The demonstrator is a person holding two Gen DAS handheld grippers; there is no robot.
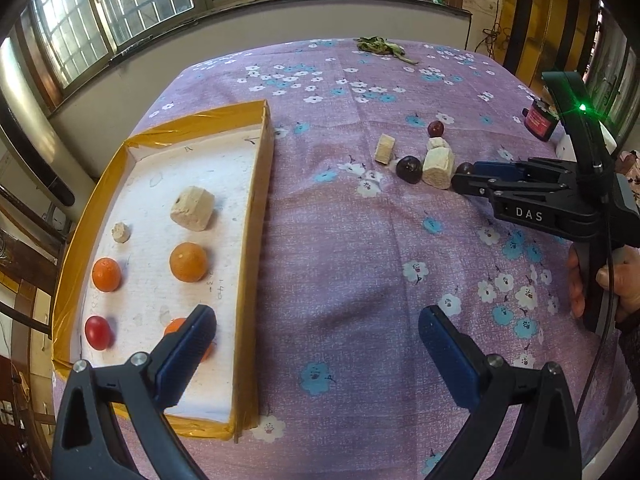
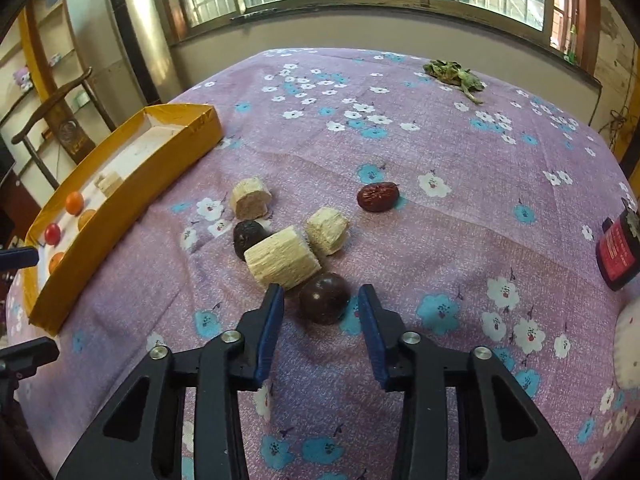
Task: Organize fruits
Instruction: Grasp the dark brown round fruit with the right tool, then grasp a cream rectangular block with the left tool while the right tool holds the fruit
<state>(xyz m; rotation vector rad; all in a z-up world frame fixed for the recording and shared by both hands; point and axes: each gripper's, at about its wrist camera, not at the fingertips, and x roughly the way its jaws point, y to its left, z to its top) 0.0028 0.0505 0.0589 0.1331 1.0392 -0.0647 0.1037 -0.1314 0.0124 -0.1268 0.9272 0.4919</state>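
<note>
A yellow-edged cardboard tray [image 1: 256, 208] lies at the left, also in the right wrist view [image 2: 132, 188]. It holds two pale sugarcane chunks [image 1: 193, 208], oranges [image 1: 188, 267] and a red tomato [image 1: 98, 332]. On the cloth lie three more cane chunks [image 2: 282, 262], two dark round fruits and a red jujube [image 2: 378, 197]. My right gripper [image 2: 322, 300] is open, its fingers on either side of the nearer dark fruit [image 2: 325, 298], not touching. It also shows in the left wrist view [image 1: 466, 180]. My left gripper [image 1: 316, 320] is open and empty at the tray's right wall.
The purple floral tablecloth [image 1: 360, 260] covers the table. Dried green leaves [image 2: 454, 73] lie at the far side. A red-labelled dark jar [image 2: 618, 246] and a white object stand at the right edge. Windows and a chair are beyond.
</note>
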